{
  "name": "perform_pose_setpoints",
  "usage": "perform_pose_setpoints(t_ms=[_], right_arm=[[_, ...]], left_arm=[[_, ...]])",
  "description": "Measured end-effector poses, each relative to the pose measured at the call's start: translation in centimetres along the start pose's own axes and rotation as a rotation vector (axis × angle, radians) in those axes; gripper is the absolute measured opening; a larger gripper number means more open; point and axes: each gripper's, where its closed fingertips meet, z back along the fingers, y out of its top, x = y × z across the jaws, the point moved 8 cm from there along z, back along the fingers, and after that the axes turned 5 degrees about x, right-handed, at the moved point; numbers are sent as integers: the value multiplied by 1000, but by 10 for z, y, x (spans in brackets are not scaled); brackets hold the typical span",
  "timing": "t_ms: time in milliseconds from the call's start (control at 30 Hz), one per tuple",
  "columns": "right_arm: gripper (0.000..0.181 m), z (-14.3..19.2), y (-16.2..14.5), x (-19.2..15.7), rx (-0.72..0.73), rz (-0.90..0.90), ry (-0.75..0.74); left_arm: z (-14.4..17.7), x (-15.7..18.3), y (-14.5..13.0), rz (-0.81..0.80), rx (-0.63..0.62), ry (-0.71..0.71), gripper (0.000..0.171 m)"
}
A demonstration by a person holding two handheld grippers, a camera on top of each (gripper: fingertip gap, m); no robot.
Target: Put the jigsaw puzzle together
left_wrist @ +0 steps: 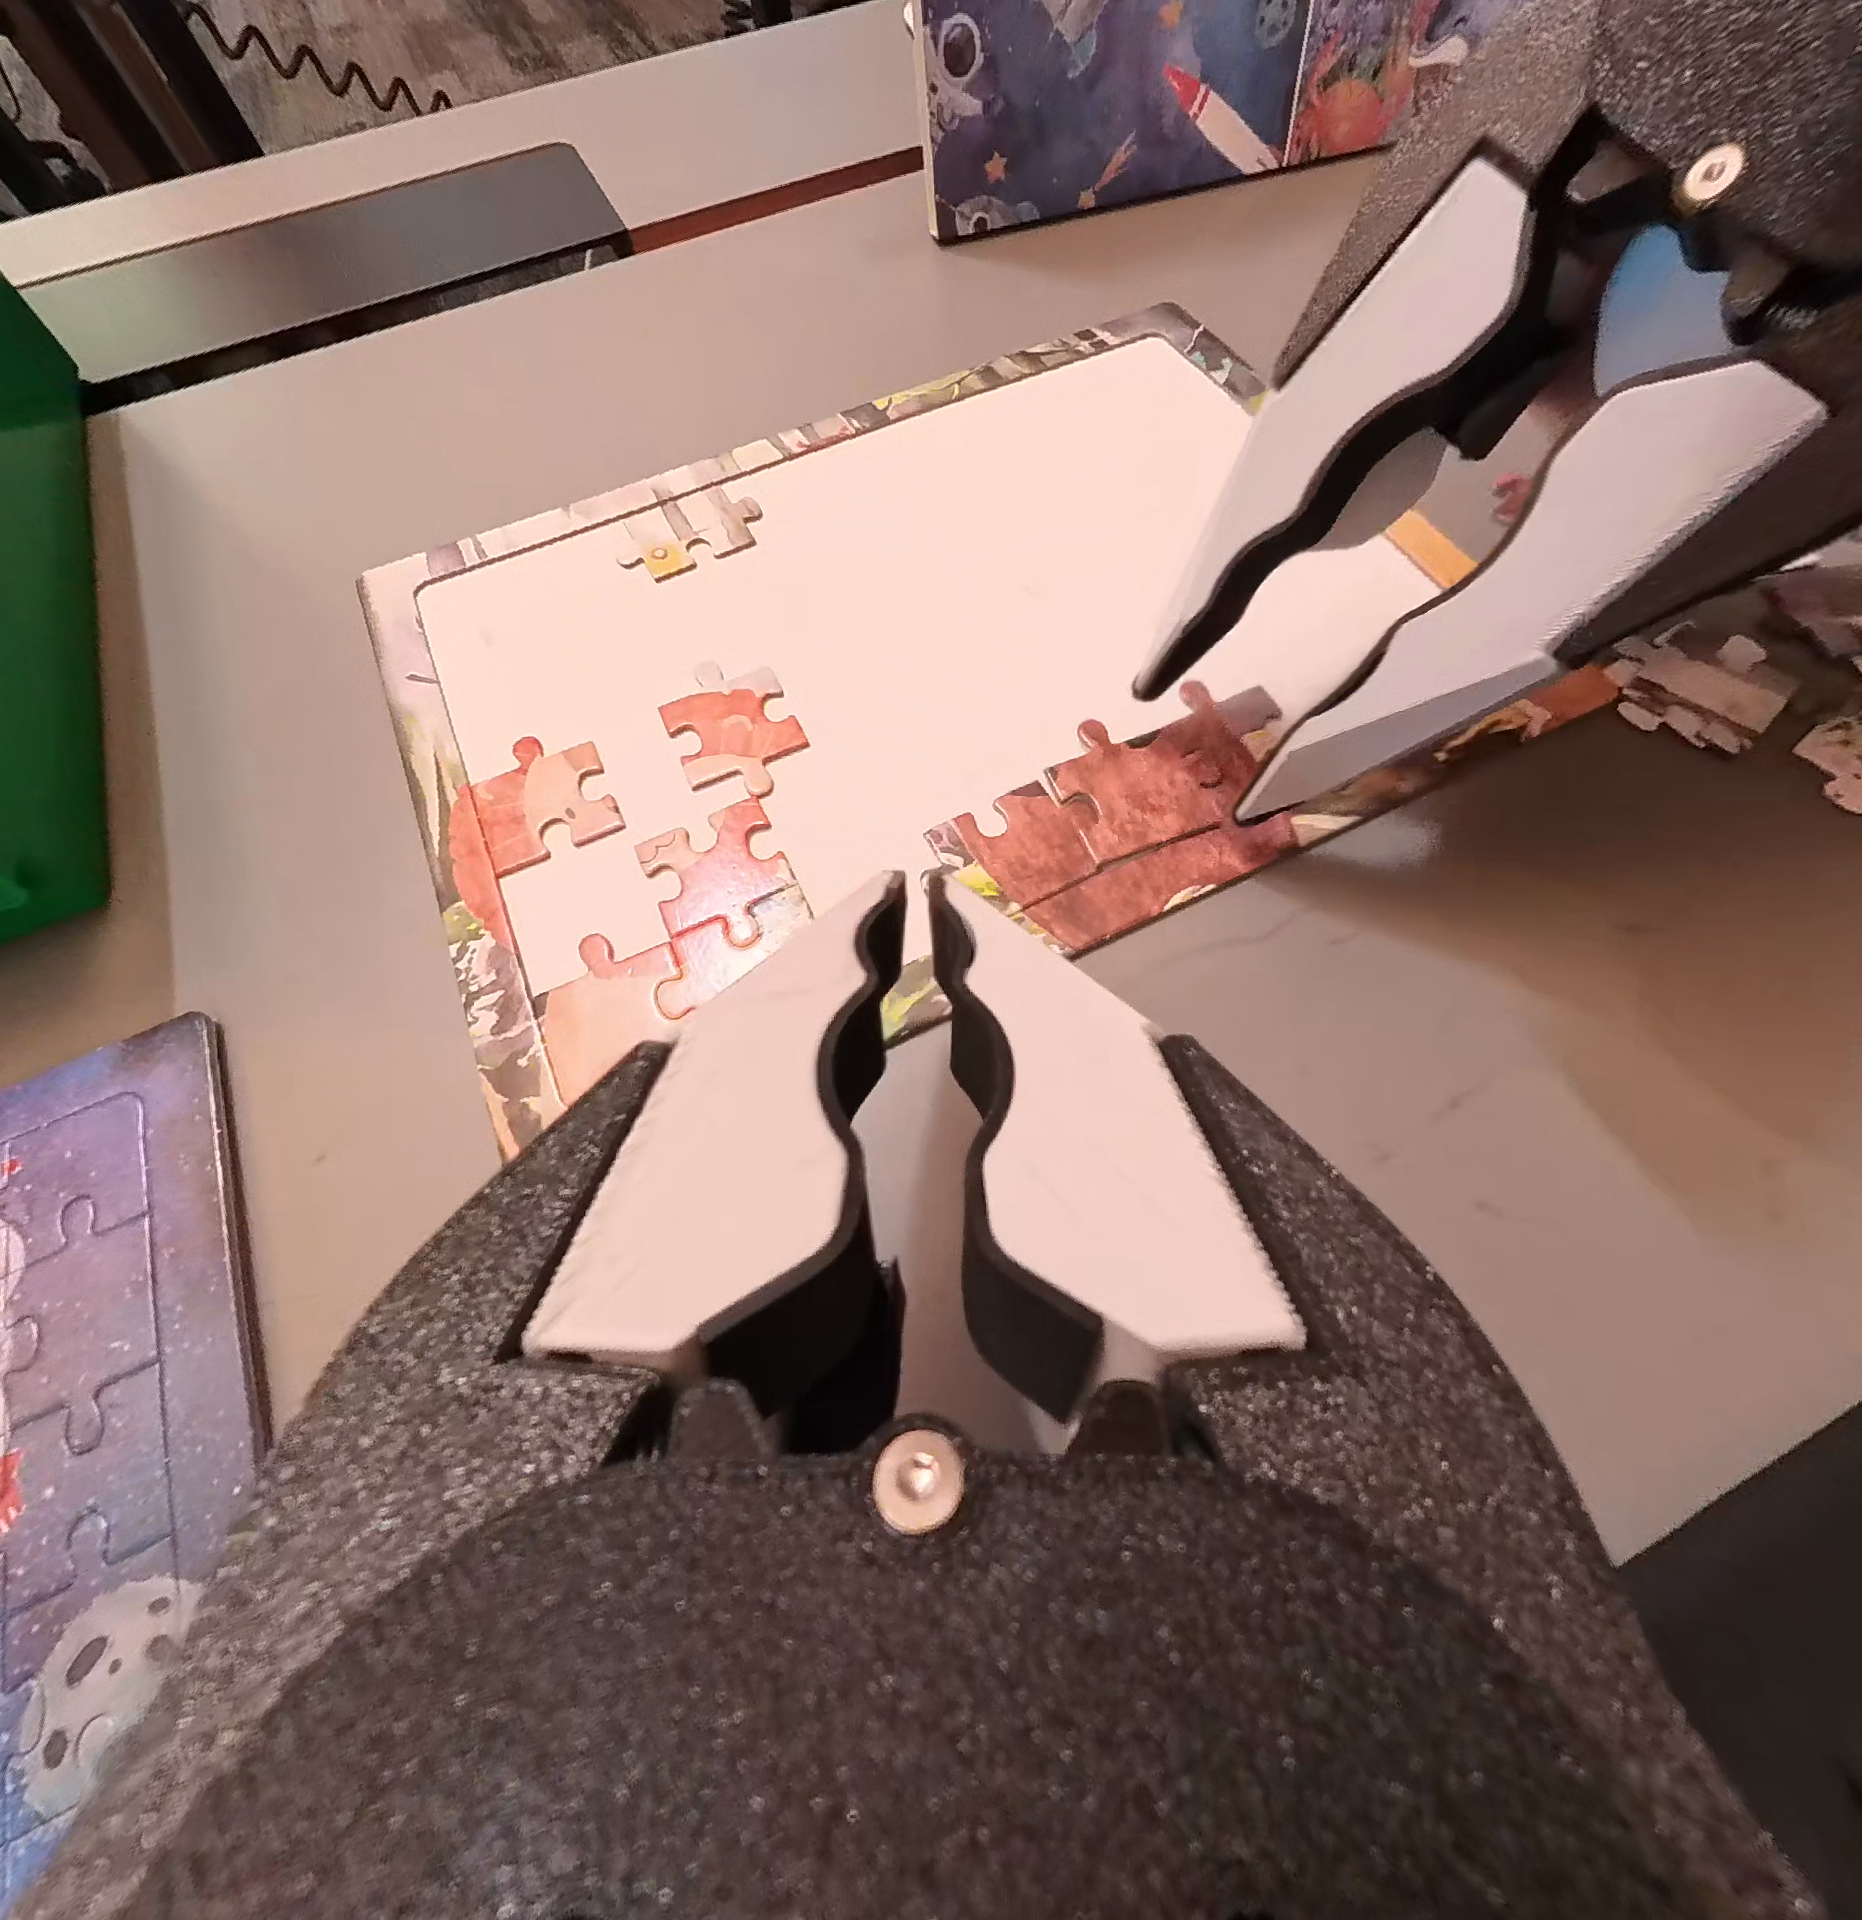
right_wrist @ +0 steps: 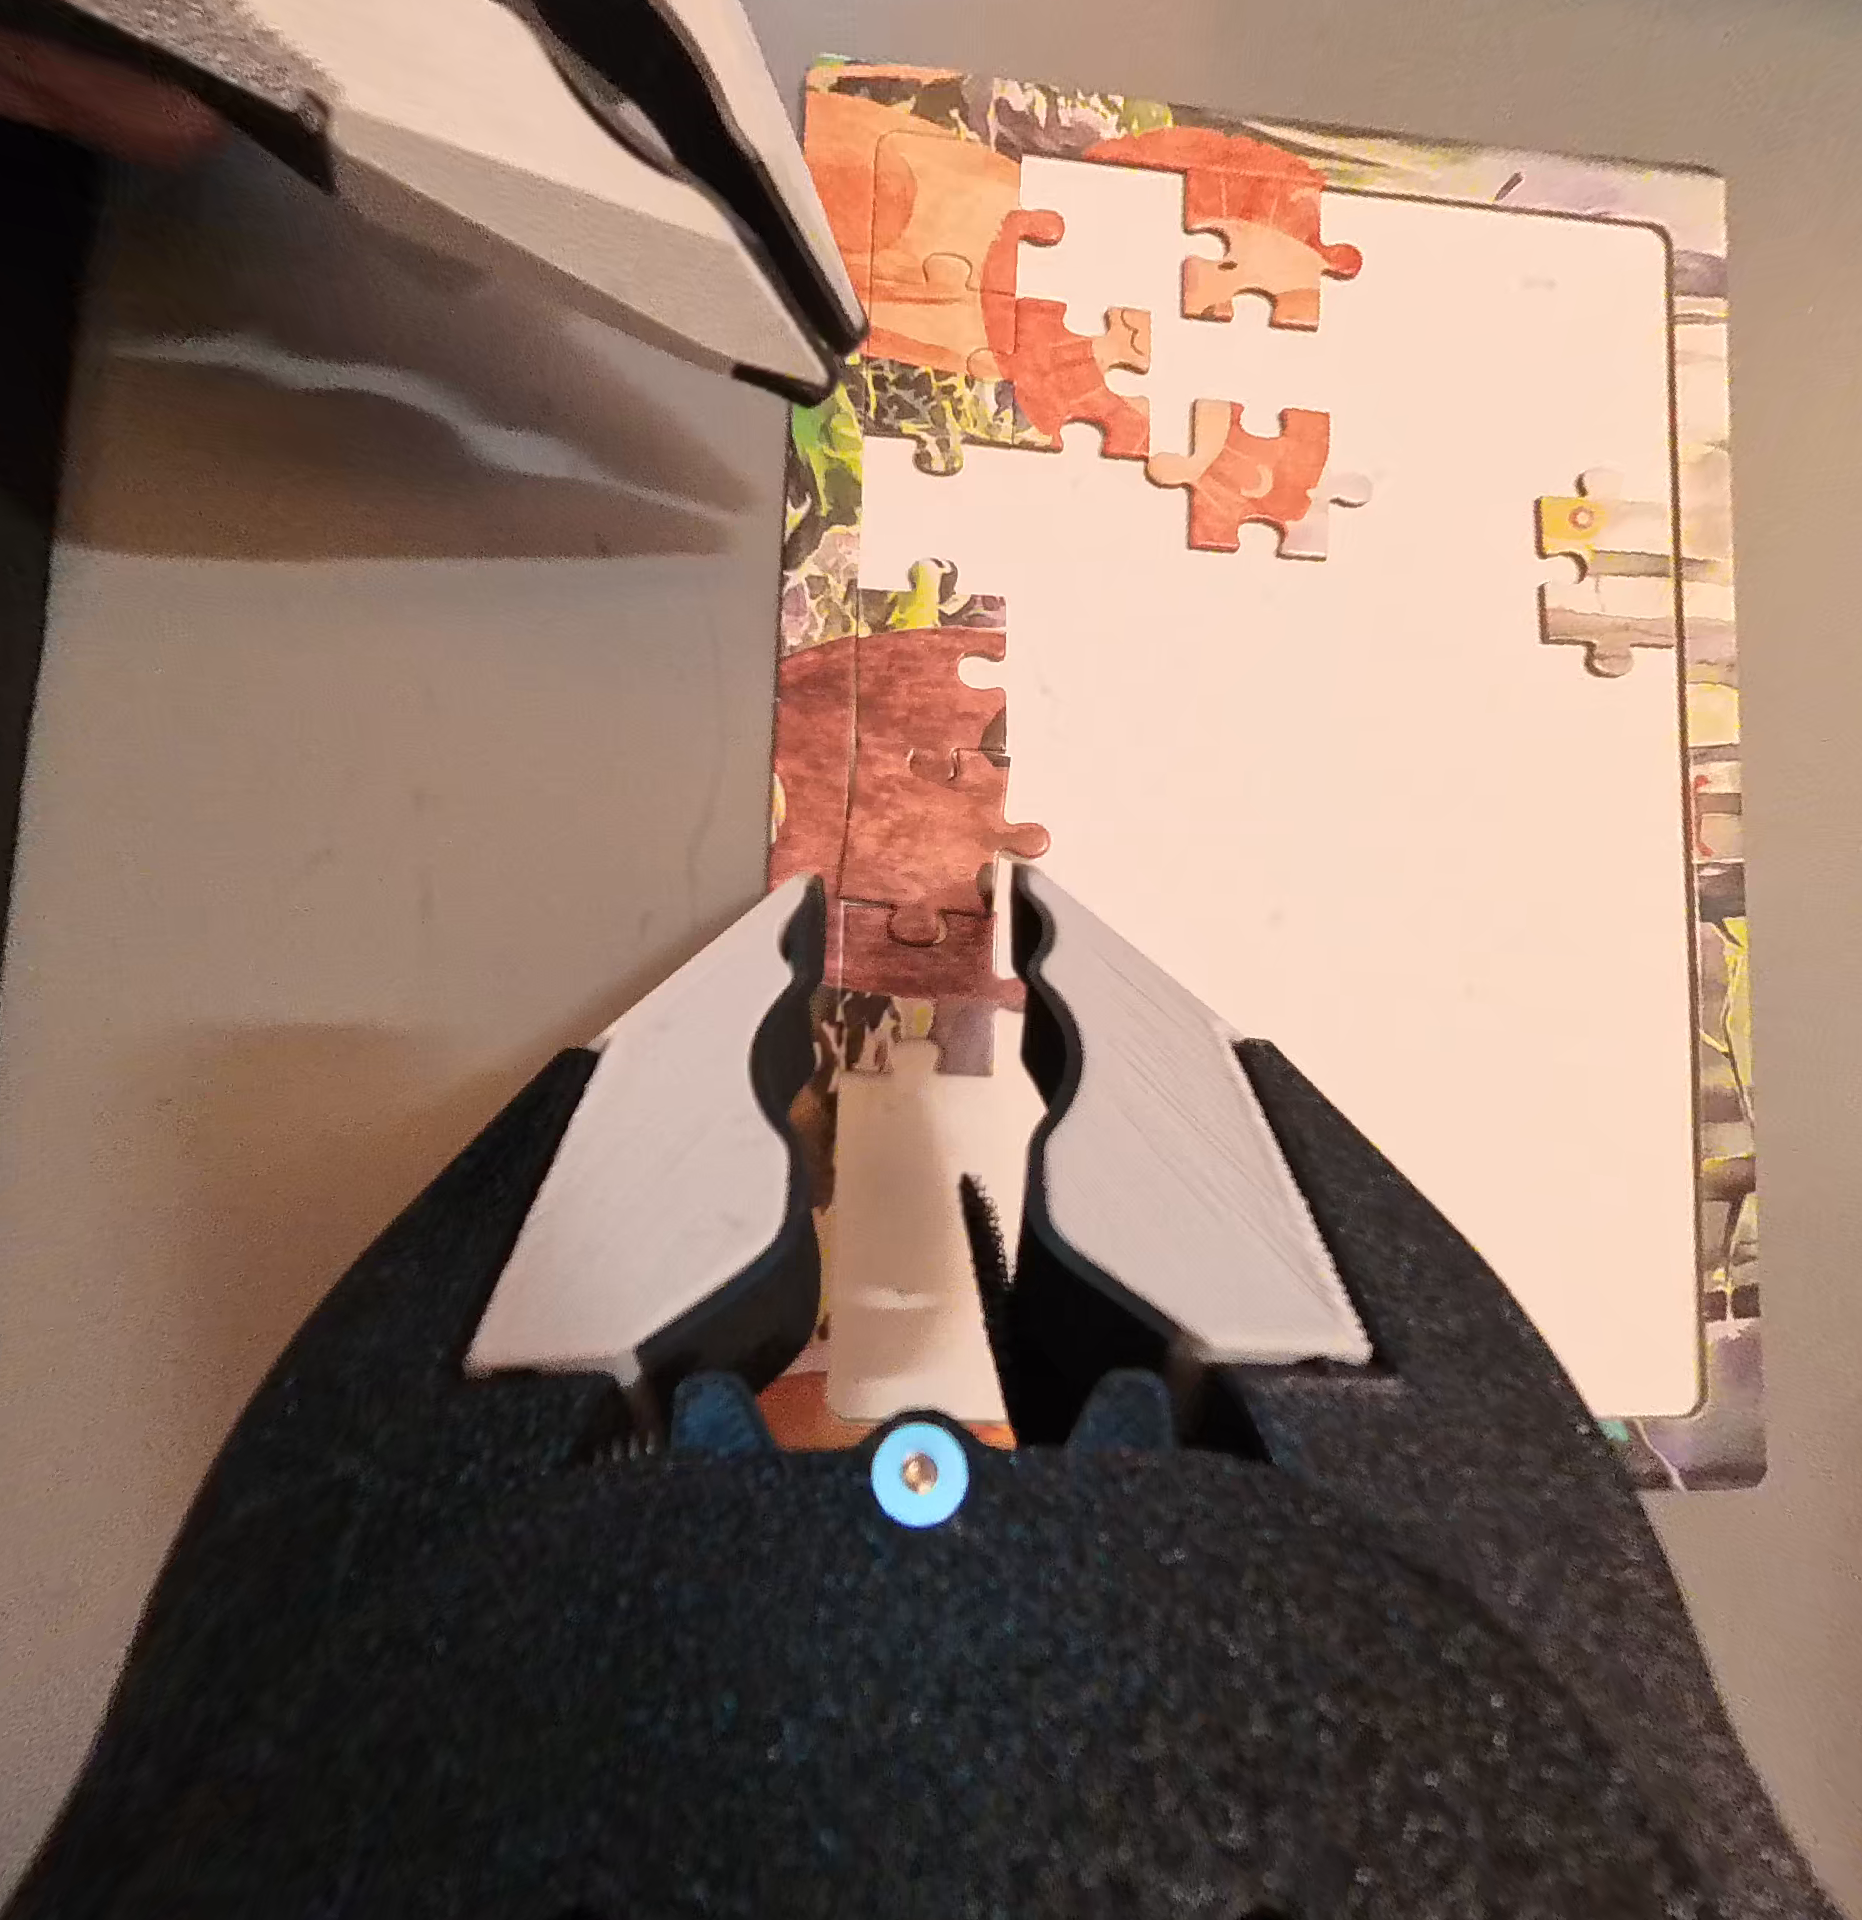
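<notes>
The puzzle tray [left_wrist: 906, 582] lies on the grey table, its white inside mostly bare; it also shows in the right wrist view [right_wrist: 1322, 935]. Joined brown pieces [left_wrist: 1145, 821] [right_wrist: 906, 810] sit along its near edge. Orange pieces [left_wrist: 735, 727] [right_wrist: 1259, 249] lie near one corner, some joined, some loose. A grey piece with a yellow spot [left_wrist: 688, 530] [right_wrist: 1607, 571] sits at the far edge. My right gripper [right_wrist: 916, 881] [left_wrist: 1202, 748] is open, its tips straddling the brown pieces. My left gripper [left_wrist: 914, 883] [right_wrist: 818, 364] is shut and empty, over the tray's near edge.
Several loose pieces [left_wrist: 1685, 691] lie on the table right of the tray. A space-themed puzzle box [left_wrist: 1114, 104] stands behind. A finished space puzzle [left_wrist: 85, 1299] lies at the left front. A green object [left_wrist: 23, 644] and a white ledge [left_wrist: 335, 249] stand at the left. The left gripper's tips are roughly 8 cm from the right gripper's.
</notes>
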Motion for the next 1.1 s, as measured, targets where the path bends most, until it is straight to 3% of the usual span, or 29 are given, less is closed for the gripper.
perform_pose_setpoints(t_ms=[100,200,300,400,600,733,967,1100], right_arm=[[31,4,-1,-1,-4,-2,-6],[16,6,-3,-5,1,-33,-12],[0,4,-10,-6,-3,-80,-115],[0,3,-12,-10,33,-128,-165],[0,3,-5,-17,75,-130,-132],[0,-3,-9,-15,44,-137,-129],[0,-3,-12,-12,48,-170,-94],[0,-2,-10,-14,58,-144,-90]], left_arm=[[-4,3,0,18,-33,-58,0],[-14,10,3,0,-79,-141,0],[-29,13,6,-76,-134,-172,0],[-43,15,8,-121,-184,-194,0],[-47,18,5,15,-194,-302,0],[-44,22,3,7,-197,-332,0],[-46,26,-1,-12,-219,-345,0],[-44,18,5,25,-173,-316,0]])
